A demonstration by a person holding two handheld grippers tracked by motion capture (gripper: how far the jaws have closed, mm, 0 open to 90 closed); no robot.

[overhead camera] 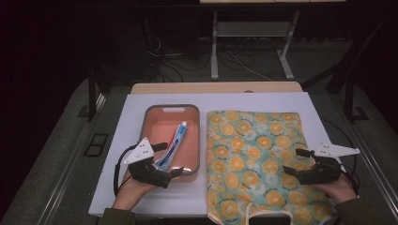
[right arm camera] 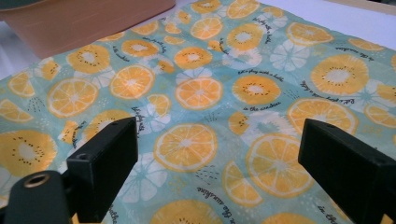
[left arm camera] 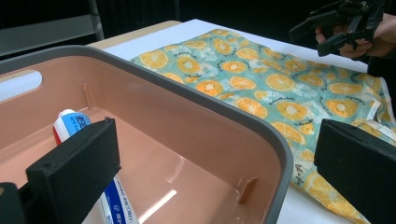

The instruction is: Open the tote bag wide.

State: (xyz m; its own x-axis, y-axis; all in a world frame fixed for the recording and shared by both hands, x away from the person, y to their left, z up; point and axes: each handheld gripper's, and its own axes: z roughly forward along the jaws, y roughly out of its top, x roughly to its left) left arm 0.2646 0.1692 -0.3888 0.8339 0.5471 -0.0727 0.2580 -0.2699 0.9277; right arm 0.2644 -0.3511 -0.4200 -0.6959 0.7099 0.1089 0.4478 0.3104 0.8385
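Note:
A pink basin with a grey rim (overhead camera: 149,112) stands on the left half of the white table top (overhead camera: 291,101). A blue and white toothpaste tube (overhead camera: 175,139) lies inside it, cap towards the far end. To its right a teal cloth bag printed with orange slices (overhead camera: 256,140) lies flat. My left gripper (overhead camera: 171,159) is open at the basin's near edge. In the left gripper view its jaws straddle the basin's corner (left arm camera: 280,154), with the tube (left arm camera: 74,123) beside the left jaw. My right gripper (overhead camera: 293,161) is open over the bag's right side (right arm camera: 210,88), with nothing between its jaws.
The white top ends close behind the basin and bag, with a wooden strip (overhead camera: 216,87) beyond it. The person's hands come in at the near edge. Cables and a metal stand (overhead camera: 214,51) lie on the dark floor behind. The basin's outer wall (right arm camera: 84,23) is far from the right gripper.

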